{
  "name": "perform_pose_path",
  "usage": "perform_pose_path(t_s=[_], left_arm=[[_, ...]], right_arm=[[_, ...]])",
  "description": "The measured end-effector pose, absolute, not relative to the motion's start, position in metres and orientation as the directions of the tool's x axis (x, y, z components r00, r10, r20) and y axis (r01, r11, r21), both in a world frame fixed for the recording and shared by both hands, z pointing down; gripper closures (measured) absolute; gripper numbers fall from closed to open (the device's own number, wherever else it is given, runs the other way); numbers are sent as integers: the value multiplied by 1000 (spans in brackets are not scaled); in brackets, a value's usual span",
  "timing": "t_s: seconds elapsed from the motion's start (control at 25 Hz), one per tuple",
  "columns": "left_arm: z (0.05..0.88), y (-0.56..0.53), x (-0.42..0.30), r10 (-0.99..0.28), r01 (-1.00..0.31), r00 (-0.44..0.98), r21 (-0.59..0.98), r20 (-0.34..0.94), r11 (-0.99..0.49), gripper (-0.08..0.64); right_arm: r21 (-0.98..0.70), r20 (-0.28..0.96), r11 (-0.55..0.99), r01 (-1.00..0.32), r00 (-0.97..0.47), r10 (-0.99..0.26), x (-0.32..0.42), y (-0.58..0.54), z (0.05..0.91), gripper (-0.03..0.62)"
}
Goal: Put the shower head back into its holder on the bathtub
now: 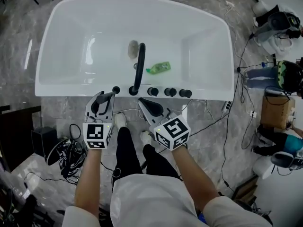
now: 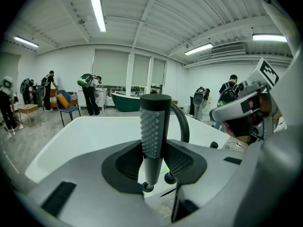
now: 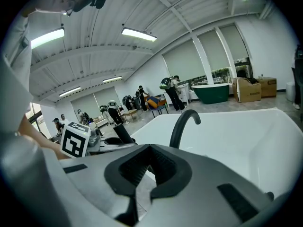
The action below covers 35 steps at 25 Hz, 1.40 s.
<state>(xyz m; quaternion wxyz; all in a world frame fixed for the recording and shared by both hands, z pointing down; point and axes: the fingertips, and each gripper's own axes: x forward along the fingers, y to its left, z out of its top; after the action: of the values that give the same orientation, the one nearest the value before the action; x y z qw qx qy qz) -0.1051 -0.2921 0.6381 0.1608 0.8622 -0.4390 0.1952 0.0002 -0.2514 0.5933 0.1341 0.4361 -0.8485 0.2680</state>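
I see a white bathtub (image 1: pixel 142 1) on grey marbled floor (image 1: pixel 19 41), black faucet (image 1: pixel 138 67) at its six o'clock, green bottle (image 1: pixel 158 68) inside; shower head (image 2: pixel 152 136) grey, studded.

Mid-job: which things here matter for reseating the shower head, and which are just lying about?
Job: shower head, gripped in the left tongs; bathtub, black fittings along its near rim.
Lying about: green bottle in the tub; tangled cables; cardboard box.
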Motion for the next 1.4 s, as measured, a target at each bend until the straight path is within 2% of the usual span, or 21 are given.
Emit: perform_pose_path(t_s=[0.76, 1.4], left_arm=[[719, -308, -99, -649, -822, 520, 118, 556, -557, 420], [755, -305, -92, -615, -814, 508, 103, 603, -571, 420]], right_arm=[[-384, 497, 406, -830, -556, -666, -5, -247, 633, 577], [-382, 517, 367, -848, -525, -676, 3, -240, 646, 577]])
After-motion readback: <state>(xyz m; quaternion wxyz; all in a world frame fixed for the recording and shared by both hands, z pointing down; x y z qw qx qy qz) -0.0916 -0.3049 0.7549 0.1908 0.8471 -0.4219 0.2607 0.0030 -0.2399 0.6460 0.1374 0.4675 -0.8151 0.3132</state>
